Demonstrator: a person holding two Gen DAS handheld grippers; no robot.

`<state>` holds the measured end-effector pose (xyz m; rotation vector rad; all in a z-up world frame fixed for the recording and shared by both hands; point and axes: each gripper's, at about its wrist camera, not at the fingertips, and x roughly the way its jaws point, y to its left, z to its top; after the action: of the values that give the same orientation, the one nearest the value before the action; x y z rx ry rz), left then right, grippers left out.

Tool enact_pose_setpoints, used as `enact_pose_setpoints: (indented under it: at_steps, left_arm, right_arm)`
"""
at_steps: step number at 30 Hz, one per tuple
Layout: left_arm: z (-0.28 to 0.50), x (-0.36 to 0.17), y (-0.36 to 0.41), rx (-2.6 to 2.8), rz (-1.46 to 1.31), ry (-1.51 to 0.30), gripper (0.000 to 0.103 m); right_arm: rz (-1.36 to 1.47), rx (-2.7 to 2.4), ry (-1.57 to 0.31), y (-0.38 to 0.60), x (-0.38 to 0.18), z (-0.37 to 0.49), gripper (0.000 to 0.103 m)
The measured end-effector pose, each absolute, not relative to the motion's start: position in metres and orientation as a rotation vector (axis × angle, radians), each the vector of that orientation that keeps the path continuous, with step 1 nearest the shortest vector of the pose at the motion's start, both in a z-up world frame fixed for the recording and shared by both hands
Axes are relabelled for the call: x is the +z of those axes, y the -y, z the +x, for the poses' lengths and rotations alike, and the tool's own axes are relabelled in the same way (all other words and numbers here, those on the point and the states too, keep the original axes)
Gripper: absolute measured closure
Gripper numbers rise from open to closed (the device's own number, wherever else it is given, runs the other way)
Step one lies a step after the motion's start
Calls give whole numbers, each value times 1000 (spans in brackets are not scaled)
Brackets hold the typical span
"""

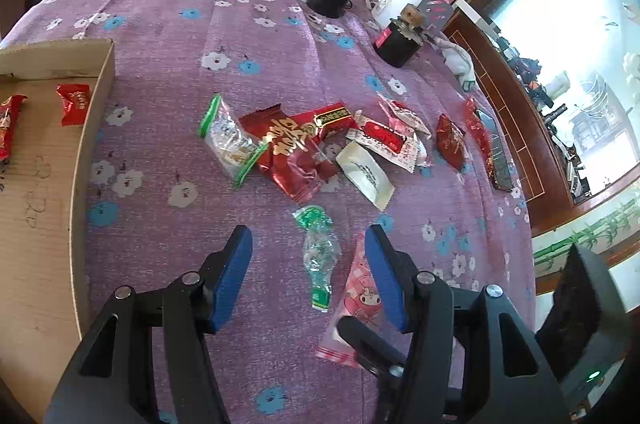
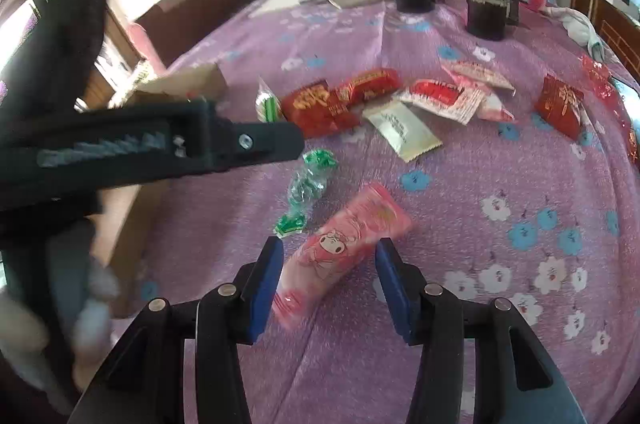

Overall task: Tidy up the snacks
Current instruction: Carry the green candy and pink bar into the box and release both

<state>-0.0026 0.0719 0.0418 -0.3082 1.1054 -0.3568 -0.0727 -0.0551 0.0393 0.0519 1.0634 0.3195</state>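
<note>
Both hand-held grippers are hanging wide open and empty, the right hand-held gripper (image 2: pixel 329 280) straddling the pink cartoon-printed plastic snack packet (image 2: pixel 344 248) near the desk's near edge, probably lining up a grasp.

- Left gripper (image 1: pixel 308 274), jaws apart: the green clear-wrapped candy (image 1: pixel 318 256) lies between them; purple floral cloth (image 1: pixel 240 36) bare at 11 o'clock.
- Heap of red foil snack packets (image 1: pixel 296 148) blocks 12 o'clock.
- Brown cardboard box wall (image 1: pixel 90 152) bars 9 o'clock.
- Right gripper (image 2: pixel 328 280), spread wide: pink cartoon-printed packet (image 2: pixel 344 244) between jaws; bare cloth at 3 o'clock.
</note>
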Motion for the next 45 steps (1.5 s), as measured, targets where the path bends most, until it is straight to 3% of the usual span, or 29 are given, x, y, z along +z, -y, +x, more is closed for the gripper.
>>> enact_pose_setpoints:
  at_steps: [2, 4, 13, 15, 17, 25, 34, 45]
  left_arm:
    - [-2, 41, -70, -361, -302, -1112, 46]
    - [-2, 38, -65, -368, -292, -1122, 46]
    - [-1, 23, -30, -372, -168, -1137, 46]
    - [-6, 23, -20, -324, -68, -1111, 54]
    - [-10, 23, -16, -302, -17, -1099, 84]
    - [-28, 49, -50, -365, -150, -1050, 85]
    - [-56, 101, -156, -269, -235, -931, 85]
    - [-19, 53, -270, -65, -398, -1017, 84]
  right_arm:
    - [36, 296, -1062, 56, 37, -75, 71]
    - [31, 281, -1068, 63, 38, -79, 76]
    - [88, 208, -1071, 118, 38, -86, 76]
    - [100, 208, -1069, 123, 38, -88, 76]
    - [104, 208, -1065, 123, 39, -89, 76]
    - [113, 231, -1030, 119, 54, -93, 77]
    - [146, 455, -970, 53, 101, -87, 77]
    - [47, 670, -1046, -109, 96, -28, 78]
